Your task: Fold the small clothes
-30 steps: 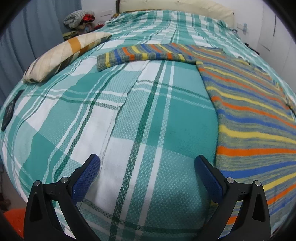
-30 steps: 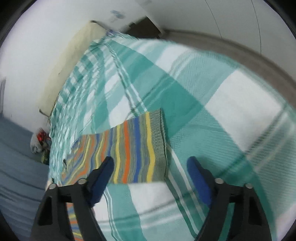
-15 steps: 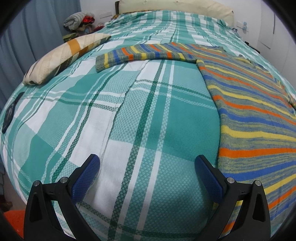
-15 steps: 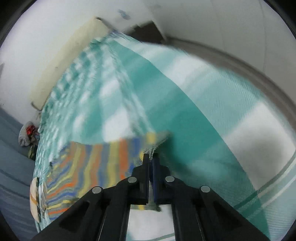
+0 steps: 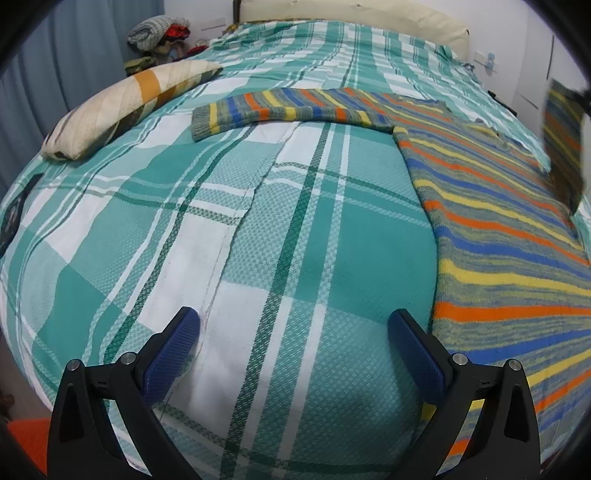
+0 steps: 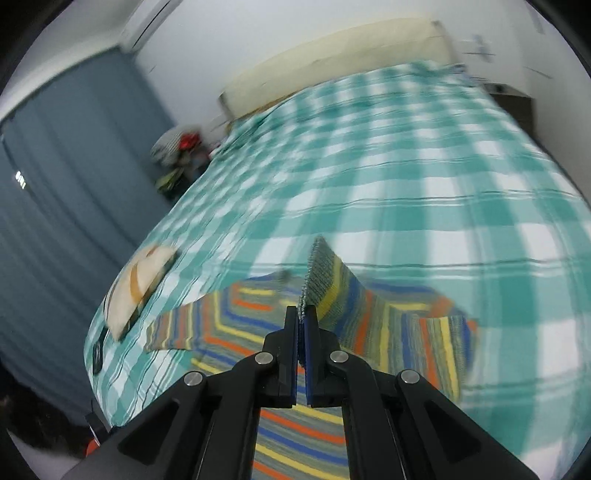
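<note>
A striped knit sweater [image 5: 491,221] in grey, orange, yellow and blue lies spread on the checked bedspread [image 5: 258,221], its left sleeve [image 5: 273,110] stretched out flat. My left gripper [image 5: 293,339] hovers open over bare bedspread, left of the sweater's hem. My right gripper [image 6: 303,321] is shut on the cuff of the right sleeve [image 6: 325,284], which is lifted off the bed above the sweater body [image 6: 295,424]. That raised sleeve [image 5: 563,136] also shows at the right edge of the left wrist view.
A cream and orange pillow [image 5: 122,107] lies at the bed's left side. A pile of clothes [image 5: 159,33] sits by the blue curtain [image 6: 74,192]. A cream headboard [image 6: 332,55] runs along the far end. A dark object [image 5: 11,218] lies near the left bed edge.
My right gripper closed on the right sleeve's cuff, then lifted it and swung it across over the sweater body, rolling as it went. The left gripper stayed put.
</note>
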`<state>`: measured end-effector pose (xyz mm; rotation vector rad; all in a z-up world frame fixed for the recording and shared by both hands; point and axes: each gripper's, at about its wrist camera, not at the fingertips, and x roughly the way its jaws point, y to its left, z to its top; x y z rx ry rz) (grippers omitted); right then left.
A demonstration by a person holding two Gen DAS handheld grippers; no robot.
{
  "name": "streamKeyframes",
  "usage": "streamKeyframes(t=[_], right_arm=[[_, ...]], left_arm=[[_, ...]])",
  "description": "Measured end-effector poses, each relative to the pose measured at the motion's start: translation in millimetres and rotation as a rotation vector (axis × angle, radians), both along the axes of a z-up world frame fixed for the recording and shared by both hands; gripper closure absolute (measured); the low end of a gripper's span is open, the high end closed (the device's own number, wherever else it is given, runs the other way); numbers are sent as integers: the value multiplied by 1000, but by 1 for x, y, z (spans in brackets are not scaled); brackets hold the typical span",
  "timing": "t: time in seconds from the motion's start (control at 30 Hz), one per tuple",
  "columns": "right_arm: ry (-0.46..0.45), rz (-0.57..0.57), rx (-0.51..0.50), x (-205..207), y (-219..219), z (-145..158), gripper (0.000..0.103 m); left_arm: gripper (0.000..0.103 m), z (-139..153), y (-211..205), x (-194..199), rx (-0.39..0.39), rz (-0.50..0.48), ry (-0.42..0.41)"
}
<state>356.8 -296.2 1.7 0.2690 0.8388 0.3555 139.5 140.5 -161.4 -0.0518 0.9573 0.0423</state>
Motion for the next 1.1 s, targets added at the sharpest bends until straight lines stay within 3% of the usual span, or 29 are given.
streamKeyframes(t=[0.1, 0.13, 0.17, 0.27, 0.37, 0.53, 0.6, 0.63, 0.67, 0.73, 0.83, 1.0, 1.1], right_arm=[[63, 63, 31, 19, 37, -25, 91], [100, 69, 40, 23, 43, -33, 68], [99, 63, 55, 26, 44, -37, 55], [51, 30, 78, 16, 21, -34, 54], [94, -18, 71, 11, -9, -41, 54], [282, -56, 123, 1, -45, -100, 55], [394, -68, 44, -5, -45, -139, 58], [459, -93, -51, -8, -46, -159, 63], [505, -122, -125, -11, -49, -171, 85], [482, -153, -187, -14, -48, -166, 91], [389, -87, -436, -10, -3, -135, 83], [270, 192, -403, 2, 111, -100, 82], [232, 281, -469, 18, 170, -114, 67]], left_arm=[[0, -1, -1, 1, 6, 0, 2], [0, -1, -1, 1, 9, -1, 1], [0, -1, -1, 1, 10, -1, 1], [0, -1, -1, 1, 4, 0, 2], [0, -1, -2, 3, -3, 4, 1], [0, -3, -4, 5, 15, 12, 0], [0, -4, -7, 4, 30, 6, -3], [0, -4, -6, 4, 31, 5, -3], [0, -4, -6, 3, 29, 4, -2], [1, -3, -5, 3, 25, 3, 0], [0, -3, -6, 5, 22, 4, 2], [0, -2, -6, 9, 12, 2, 1], [0, -1, -4, 9, 2, -4, 2]])
